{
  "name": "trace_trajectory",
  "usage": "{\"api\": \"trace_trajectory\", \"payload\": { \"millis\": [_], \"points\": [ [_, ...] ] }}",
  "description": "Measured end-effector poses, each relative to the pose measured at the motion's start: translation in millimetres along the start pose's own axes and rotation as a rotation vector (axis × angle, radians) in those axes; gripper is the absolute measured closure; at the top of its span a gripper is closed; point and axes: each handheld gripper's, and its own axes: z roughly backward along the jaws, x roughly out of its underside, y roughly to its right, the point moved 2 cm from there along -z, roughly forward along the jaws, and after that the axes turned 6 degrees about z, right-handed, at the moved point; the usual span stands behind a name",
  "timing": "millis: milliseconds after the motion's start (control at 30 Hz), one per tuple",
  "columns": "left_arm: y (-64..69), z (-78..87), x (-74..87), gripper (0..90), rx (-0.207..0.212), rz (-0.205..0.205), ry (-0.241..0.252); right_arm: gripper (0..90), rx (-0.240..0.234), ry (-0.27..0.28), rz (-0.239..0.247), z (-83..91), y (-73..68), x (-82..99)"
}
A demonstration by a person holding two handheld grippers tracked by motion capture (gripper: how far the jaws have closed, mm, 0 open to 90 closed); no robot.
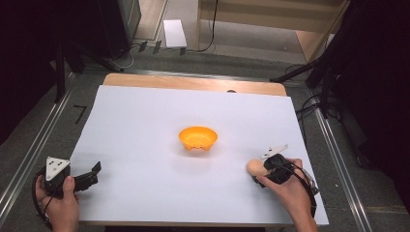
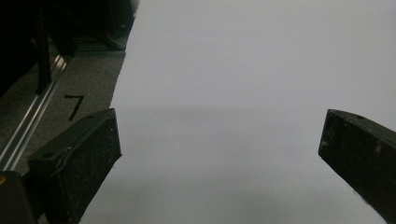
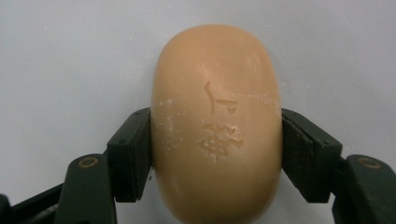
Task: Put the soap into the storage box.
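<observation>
Between the two black jaws of the right gripper (image 3: 215, 154) sits a tan oval bar of soap (image 3: 217, 126), pressed on both of its long sides by the pads, its top face stamped with a raised mark and flecked with pale crumbs. In the right gripper view the bar reaches out past the jaw tips over the white sheet (image 3: 70, 56). In the high view the same soap (image 1: 255, 167) shows at the near right of the table, just beside the person's right hand (image 1: 285, 186), which wraps the right gripper (image 1: 263, 170) under its grey three-cornered plate. Whether the bar rests on the sheet or is held just above it cannot be told. Toward the middle of the table, well apart from the soap, stands an orange bowl (image 1: 197, 137), upright on the white sheet (image 1: 145, 125). At the near left corner the left hand (image 1: 60, 203) holds the left gripper (image 1: 89, 176), its jaws spread wide with nothing between them; in the left gripper view (image 2: 219, 149) they frame bare sheet, with the grey floor (image 2: 70, 84) beyond its edge.
</observation>
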Motion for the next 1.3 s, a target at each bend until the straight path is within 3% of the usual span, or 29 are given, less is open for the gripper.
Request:
{"api": "trace_trajectory", "payload": {
  "millis": [67, 300, 633, 767, 900, 1000, 1167, 1300],
  "points": [
    [-0.1, -0.1, 0.0, 0.0, -0.001, -0.001, -0.003, 33.7, 0.016, -0.007, 0.035, 2.2, -1.2, -3.1],
    [-0.1, -0.3, 0.0, 0.0, 0.000, -0.001, -0.002, 33.8, -0.003, 0.040, 0.050, 15.9, 3.2, -12.3],
    [-0.2, -0.1, 0.0, 0.0, 0.001, -0.003, -0.002, 33.7, -0.016, 0.056, 0.128, 32.8, 8.4, -43.4],
    [-0.2, -0.2, 0.0, 0.0, 0.002, -0.002, -0.004, 33.7, -0.019, 0.055, 0.190, 36.7, 8.7, -62.7],
    [-0.2, -0.1, 0.0, 0.0, 0.002, 0.000, -0.002, 33.7, -0.030, 0.061, 0.222, 37.8, 9.0, -74.8],
    [-0.1, -0.1, 0.0, 0.0, 0.001, -0.001, -0.002, 33.7, -0.046, 0.056, 0.282, 35.3, 6.9, -90.9],
    [-0.3, 0.3, 0.0, 0.0, 0.003, -0.001, 0.000, 33.7, -0.062, 0.049, 0.308, 30.5, 3.2, -103.9],
    [-0.4, 0.1, 0.0, 0.0, 0.003, 0.004, 0.001, 33.7, -0.078, 0.052, 0.365, 24.1, -2.9, -120.7]
  ]
}}
